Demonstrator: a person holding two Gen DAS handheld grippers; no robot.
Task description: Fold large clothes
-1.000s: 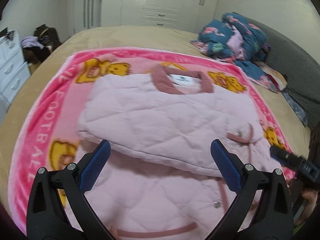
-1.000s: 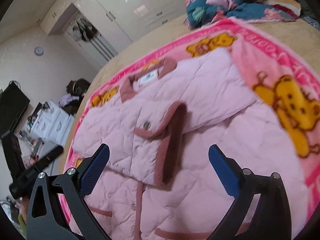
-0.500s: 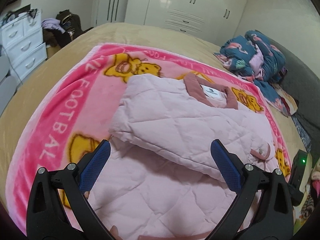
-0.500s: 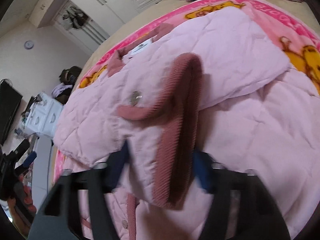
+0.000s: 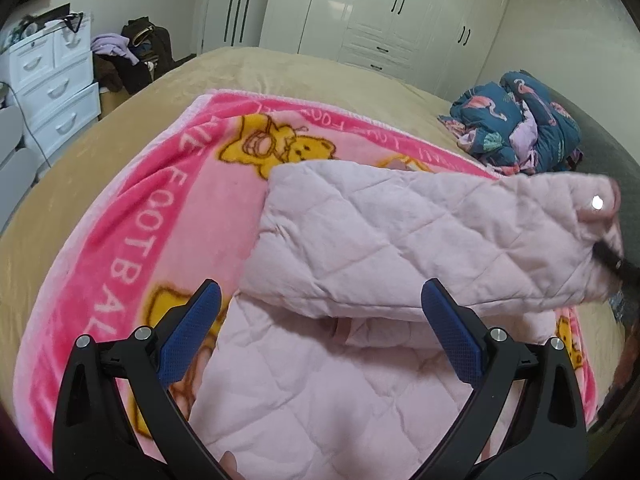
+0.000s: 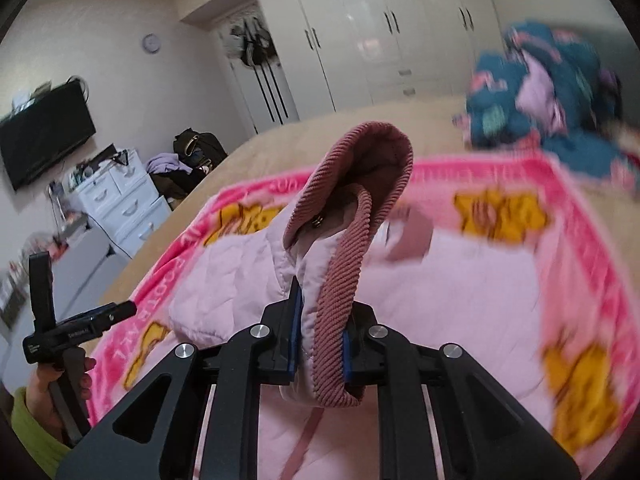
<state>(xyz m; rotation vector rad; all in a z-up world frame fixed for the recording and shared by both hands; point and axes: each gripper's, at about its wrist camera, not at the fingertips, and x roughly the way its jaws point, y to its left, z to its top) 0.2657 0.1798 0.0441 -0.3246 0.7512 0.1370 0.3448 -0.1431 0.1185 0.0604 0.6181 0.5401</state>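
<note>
Folding was partway: right gripper (image 6: 318,344), jaws just closed on the ribbed cuff (image 6: 352,240), lifted the pink quilted jacket's (image 5: 400,236) sleeve above the blanket's (image 5: 132,216) centre; left gripper (image 5: 320,340) hovered wide open, empty.

place: home bedroom | evidence: bed (image 5: 280,68); white wardrobe (image 5: 384,12); drawer chest (image 5: 56,80); wall TV (image 6: 44,132)

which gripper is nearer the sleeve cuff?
Right. The right gripper is shut on the cuff, jaws having just closed on it. The left gripper hovers open over the jacket body, away from the cuff.
</note>
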